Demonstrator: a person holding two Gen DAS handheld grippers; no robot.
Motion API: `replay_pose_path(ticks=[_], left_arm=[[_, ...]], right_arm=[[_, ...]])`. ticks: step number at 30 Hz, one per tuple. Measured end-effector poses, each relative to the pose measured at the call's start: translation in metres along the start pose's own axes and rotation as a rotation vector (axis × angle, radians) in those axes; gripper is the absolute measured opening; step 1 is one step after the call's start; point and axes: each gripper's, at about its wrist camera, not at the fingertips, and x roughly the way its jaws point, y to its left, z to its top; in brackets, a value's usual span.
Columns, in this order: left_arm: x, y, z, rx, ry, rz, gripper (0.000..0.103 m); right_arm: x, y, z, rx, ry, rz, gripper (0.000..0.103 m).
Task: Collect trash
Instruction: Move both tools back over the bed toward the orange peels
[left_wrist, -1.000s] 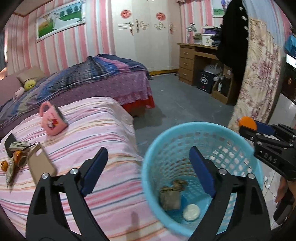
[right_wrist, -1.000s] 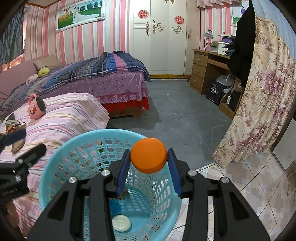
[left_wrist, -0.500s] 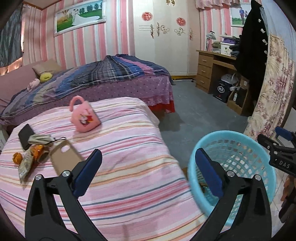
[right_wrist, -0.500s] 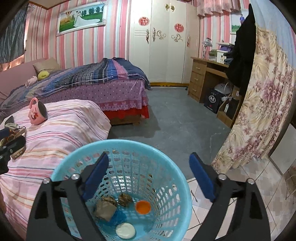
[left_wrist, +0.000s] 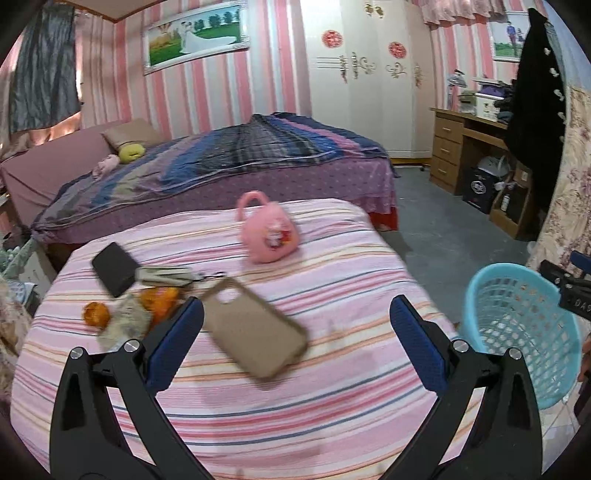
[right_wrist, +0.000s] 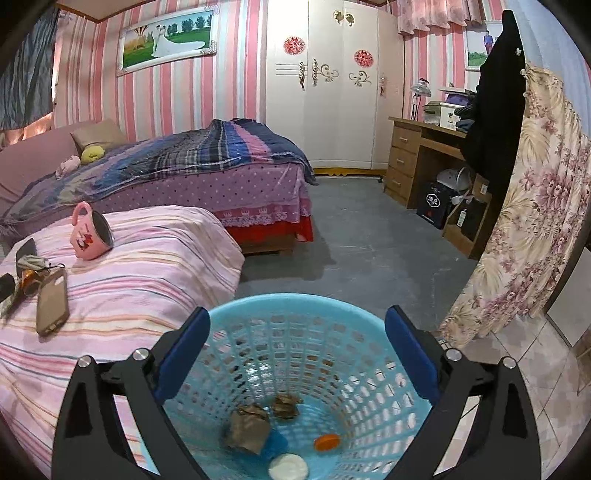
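Observation:
A light-blue mesh basket (right_wrist: 295, 325) stands on the floor beside the striped bed; it also shows in the left wrist view (left_wrist: 517, 314). Inside lie an orange cap (right_wrist: 327, 442), a white lid (right_wrist: 288, 467) and crumpled brown wrappers (right_wrist: 247, 428). My right gripper (right_wrist: 295, 354) is open and empty above the basket. My left gripper (left_wrist: 293, 339) is open and empty above the pink striped bed (left_wrist: 332, 387). On the bed's left lie orange pieces (left_wrist: 96, 314), a crumpled wrapper (left_wrist: 125, 321), a brown phone case (left_wrist: 255, 328), a black wallet (left_wrist: 112, 269) and a folded item (left_wrist: 162, 275).
A pink mug (left_wrist: 267, 232) lies on its side on the striped bed. A second bed with a plaid blanket (left_wrist: 240, 155) stands behind. A wooden desk (right_wrist: 424, 162) and a floral curtain (right_wrist: 524, 221) are at the right. Grey floor (right_wrist: 369, 251) lies between.
My right gripper opened and dropped the orange cap into the basket. My left gripper swung left from over the basket to over the striped bed.

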Motion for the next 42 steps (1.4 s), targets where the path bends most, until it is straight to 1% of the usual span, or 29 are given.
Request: replay_pose_path(ticks=[6, 12, 16, 20, 23, 25, 27, 28, 31, 36, 40, 42], left_arm=[[-0.003, 0.048, -0.003, -0.003, -0.010, 0.084, 0.097], [0.001, 0.109, -0.014, -0.082, 0.001, 0.133, 0.097], [0.007, 0.141, -0.018, -0.111, 0.019, 0.177, 0.097], [0.009, 0.177, -0.024, -0.146, 0.037, 0.213, 0.097], [0.009, 0.200, -0.029, -0.167, 0.055, 0.208, 0.097], [0.010, 0.218, -0.032, -0.186, 0.064, 0.225, 0.097], [0.011, 0.232, -0.034, -0.209, 0.074, 0.234, 0.097], [0.011, 0.239, -0.034, -0.225, 0.077, 0.230, 0.097], [0.011, 0.256, -0.034, -0.267, 0.079, 0.225, 0.097], [0.015, 0.279, -0.038, -0.312, 0.085, 0.263, 0.097], [0.026, 0.292, -0.044, -0.343, 0.104, 0.282, 0.097], [0.033, 0.293, -0.049, -0.342, 0.113, 0.292, 0.097]], right_arm=[[-0.001, 0.029, 0.001, -0.019, -0.012, 0.021, 0.094], [0.002, 0.069, 0.002, -0.066, -0.007, 0.070, 0.094], [0.002, 0.097, 0.000, -0.118, 0.000, 0.114, 0.094], [0.000, 0.125, 0.000, -0.137, 0.001, 0.158, 0.094], [0.001, 0.152, 0.000, -0.180, 0.001, 0.191, 0.094], [0.001, 0.167, 0.001, -0.199, 0.004, 0.214, 0.094], [0.003, 0.185, 0.003, -0.212, 0.018, 0.257, 0.094], [0.003, 0.190, 0.004, -0.219, 0.023, 0.267, 0.096], [0.009, 0.217, 0.012, -0.255, 0.032, 0.288, 0.097], [0.016, 0.253, 0.024, -0.271, 0.003, 0.313, 0.097], [0.024, 0.269, 0.018, -0.266, -0.002, 0.336, 0.097], [0.033, 0.274, 0.011, -0.263, 0.028, 0.335, 0.097]])
